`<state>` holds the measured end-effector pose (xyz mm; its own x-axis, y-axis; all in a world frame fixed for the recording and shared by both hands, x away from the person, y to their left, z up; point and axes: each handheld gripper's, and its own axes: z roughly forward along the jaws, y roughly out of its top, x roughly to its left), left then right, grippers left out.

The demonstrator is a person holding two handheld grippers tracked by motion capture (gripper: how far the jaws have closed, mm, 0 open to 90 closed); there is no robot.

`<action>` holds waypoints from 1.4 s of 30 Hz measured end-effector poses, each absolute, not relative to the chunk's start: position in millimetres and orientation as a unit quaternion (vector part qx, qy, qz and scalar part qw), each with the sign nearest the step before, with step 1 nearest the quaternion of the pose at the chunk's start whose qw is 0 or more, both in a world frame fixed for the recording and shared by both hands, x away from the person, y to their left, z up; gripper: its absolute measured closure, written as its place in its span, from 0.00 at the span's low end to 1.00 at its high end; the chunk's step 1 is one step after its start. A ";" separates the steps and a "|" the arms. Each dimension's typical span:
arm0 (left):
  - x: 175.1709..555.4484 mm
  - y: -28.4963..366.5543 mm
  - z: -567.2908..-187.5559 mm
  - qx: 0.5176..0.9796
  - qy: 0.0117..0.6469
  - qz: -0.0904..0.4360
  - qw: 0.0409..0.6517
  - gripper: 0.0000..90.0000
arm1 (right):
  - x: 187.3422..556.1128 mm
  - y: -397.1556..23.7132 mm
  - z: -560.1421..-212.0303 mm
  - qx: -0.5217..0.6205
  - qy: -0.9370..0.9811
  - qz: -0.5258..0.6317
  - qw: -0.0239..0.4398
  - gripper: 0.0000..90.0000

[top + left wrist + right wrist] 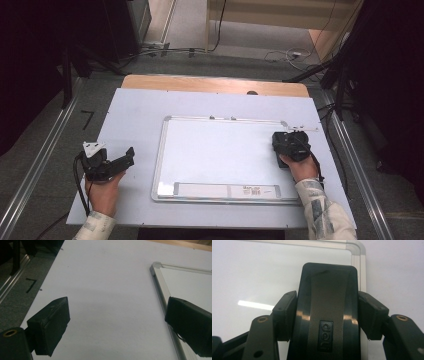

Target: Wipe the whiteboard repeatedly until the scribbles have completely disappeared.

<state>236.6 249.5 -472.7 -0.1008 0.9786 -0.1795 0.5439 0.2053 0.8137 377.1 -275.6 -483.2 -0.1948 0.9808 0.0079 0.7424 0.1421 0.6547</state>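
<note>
Right gripper view: a black eraser (pixel 328 312) sits clamped between the jaws of the right hand-held gripper (pixel 328 315), flat over the whiteboard (pixel 262 272) near its far right corner, likely poised for wiping. The board's frame edge lies just beside it; the white surface leftward is open. Left hand-held gripper (pixel 107 164) rests on the desk (pixel 130 107) off the board, jaws apart, holding nothing.

Eraser (pixel 328 315): glossy black plastic, smooth
Whiteboard (pixel 220 150): glossy white face (reflecting light), brushed metal frame
Right gripper (pixel 328 312) pads (pixel 284 315): matt black, scuffed
Table cover (pixel 135 105): matt pale sheet
Table edge (pixel 200 82): wood
</note>
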 end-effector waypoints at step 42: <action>239.4 247.4 -473.5 0.563 0.680 0.293 0.368 0.07 | 362.6 -213.6 -484.1 0.531 0.772 0.284 0.202 0.40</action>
<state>239.4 247.4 -473.5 -0.0956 0.9807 -0.1705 0.5494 0.1949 0.8125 362.6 -213.6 -484.1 -0.3542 0.9351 -0.0114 0.7053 0.2751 0.6533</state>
